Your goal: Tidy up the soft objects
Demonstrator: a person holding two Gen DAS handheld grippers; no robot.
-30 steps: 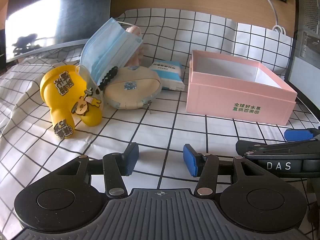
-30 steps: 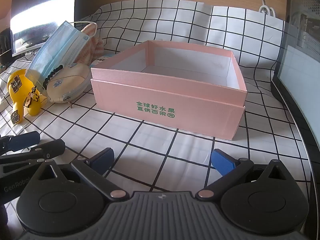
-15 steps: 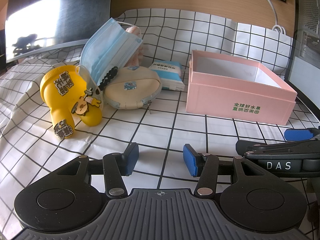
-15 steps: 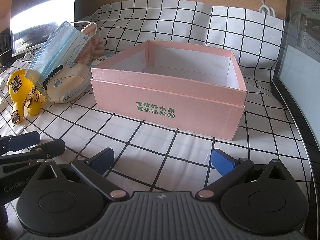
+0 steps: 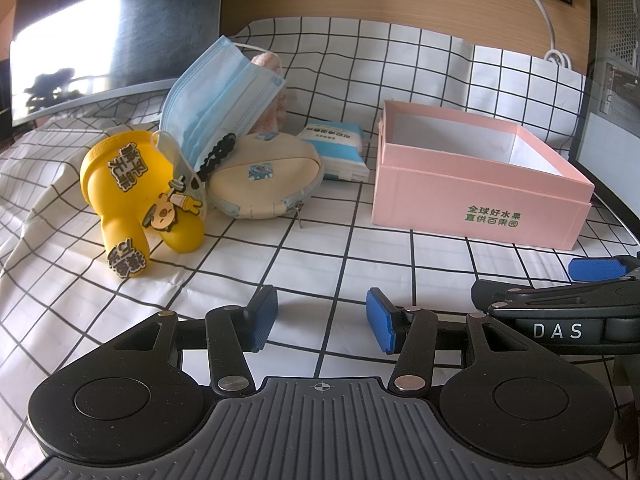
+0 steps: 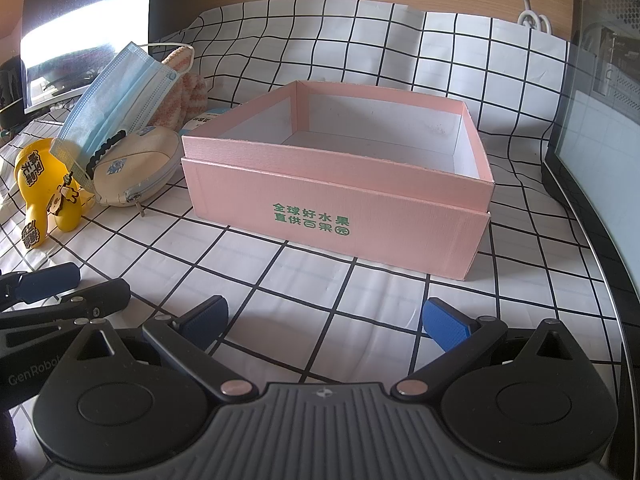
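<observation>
Nothing has moved since the earlier frames: both tongs and every item keep their places.

Hidden or unclear: one pink-and-white plush, mostly covered by the mask; only its top and right side show. One tissue pack, partly behind the pouch in the left view and nearly hidden by the box in the right view. Print on the pack is too small to read.

Soft items, all clustered left of the box on the checked cloth over the table: one blue mask, propped upright against the plush, its lower edge on the pouch and toy; one beige zip pouch; one yellow toy lying tipped, touching the pouch.

One pink box, open-topped, white inside, nothing in it, green lettering on the front; near the pile but apart from it.

Left tongs: about half open, gripping nothing, low over bare cloth in front of the pile.

Right tongs: spread wide, gripping nothing, over bare cloth before the box.

Around: one dark screen behind the pile, one white cable on the wooden wall.
</observation>
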